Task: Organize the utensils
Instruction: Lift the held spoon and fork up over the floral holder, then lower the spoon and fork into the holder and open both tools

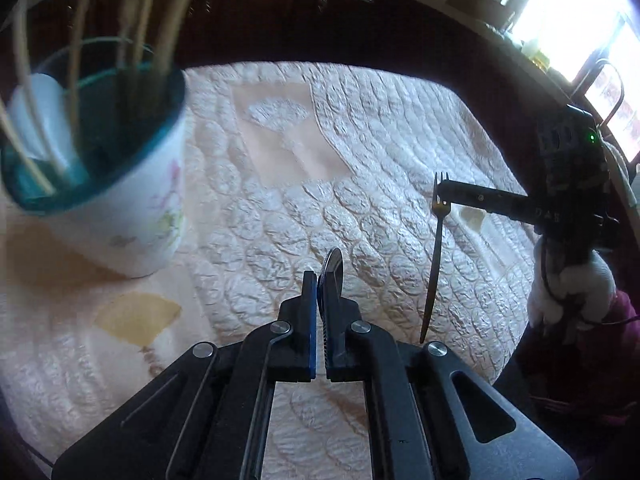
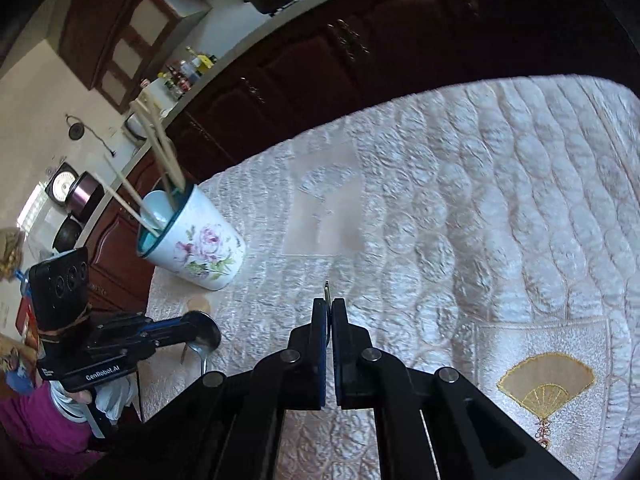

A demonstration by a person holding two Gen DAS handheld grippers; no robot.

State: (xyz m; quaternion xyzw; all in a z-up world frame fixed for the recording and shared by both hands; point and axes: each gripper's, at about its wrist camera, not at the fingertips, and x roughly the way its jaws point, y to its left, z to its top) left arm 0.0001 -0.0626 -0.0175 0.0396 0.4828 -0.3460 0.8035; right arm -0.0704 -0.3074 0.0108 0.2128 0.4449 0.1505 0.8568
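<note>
The left gripper [image 1: 320, 280] is clamped on a spoon [image 1: 334, 266], its bowl standing just past the fingertips. Farther right, the right gripper [image 1: 440, 194] pinches a fork [image 1: 434, 264] just under its tines, handle hanging toward the quilted bench [image 1: 380, 128]. Both utensils seem picked up and ready to stow. Next, each must be carried to the floral cup [image 2: 200, 248], well apart at the far left, and lowered among the chopsticks [image 2: 156, 140].

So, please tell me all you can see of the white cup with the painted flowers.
The white flowered cup with a teal rim and teal inside stands upright on the quilted cream cloth. Purple blossoms with green leaves decorate its side. It looks ceramic. Several pale chopsticks and a white spoon lean inside. No gripper touches it.
</note>
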